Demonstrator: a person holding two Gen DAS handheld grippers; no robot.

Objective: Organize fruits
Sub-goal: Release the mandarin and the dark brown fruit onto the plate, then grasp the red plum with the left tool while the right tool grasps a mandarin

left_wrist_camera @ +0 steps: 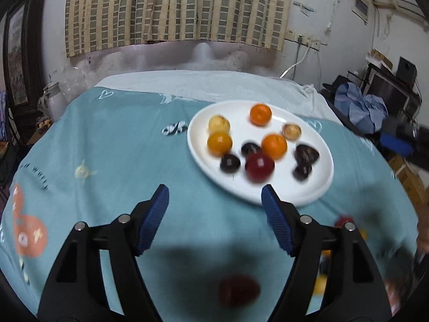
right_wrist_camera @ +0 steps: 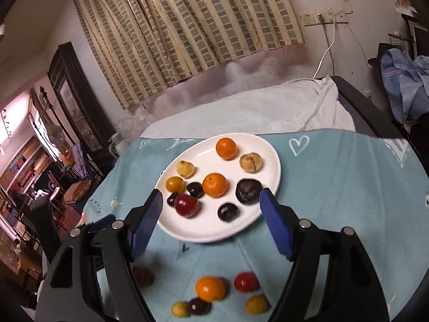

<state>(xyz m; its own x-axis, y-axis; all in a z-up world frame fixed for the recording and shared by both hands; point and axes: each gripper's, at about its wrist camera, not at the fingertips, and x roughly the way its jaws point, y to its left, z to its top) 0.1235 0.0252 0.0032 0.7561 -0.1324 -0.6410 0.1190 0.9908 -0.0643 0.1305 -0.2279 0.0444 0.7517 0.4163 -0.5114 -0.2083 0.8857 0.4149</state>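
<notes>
A white plate [left_wrist_camera: 313, 190] [right_wrist_camera: 203, 230] on the blue tablecloth holds several fruits: oranges [left_wrist_camera: 260, 114] [right_wrist_camera: 214, 185], a red apple [left_wrist_camera: 259, 167] [right_wrist_camera: 186, 205], dark plums [left_wrist_camera: 230, 163] [right_wrist_camera: 227, 211] and pale yellow fruits [left_wrist_camera: 219, 124] [right_wrist_camera: 250, 162]. My left gripper [left_wrist_camera: 215, 198] is open and empty, hovering before the plate's near-left rim, with a dark red fruit [left_wrist_camera: 239, 289] on the cloth below it. My right gripper [right_wrist_camera: 211, 201] is open and empty above the plate's near edge. Loose fruits lie on the cloth under it: an orange [right_wrist_camera: 210, 288], a red fruit [right_wrist_camera: 246, 281], a dark red fruit [right_wrist_camera: 142, 275], a dark plum [right_wrist_camera: 199, 306] and small yellow ones [right_wrist_camera: 256, 304].
The table wears a blue printed cloth [left_wrist_camera: 120, 145] with a white towel [right_wrist_camera: 268, 112] at its far end. A checked curtain [left_wrist_camera: 174, 8] hangs behind. Blue clothes [left_wrist_camera: 359, 107] and clutter stand right; a dark cabinet [right_wrist_camera: 72, 99] stands left.
</notes>
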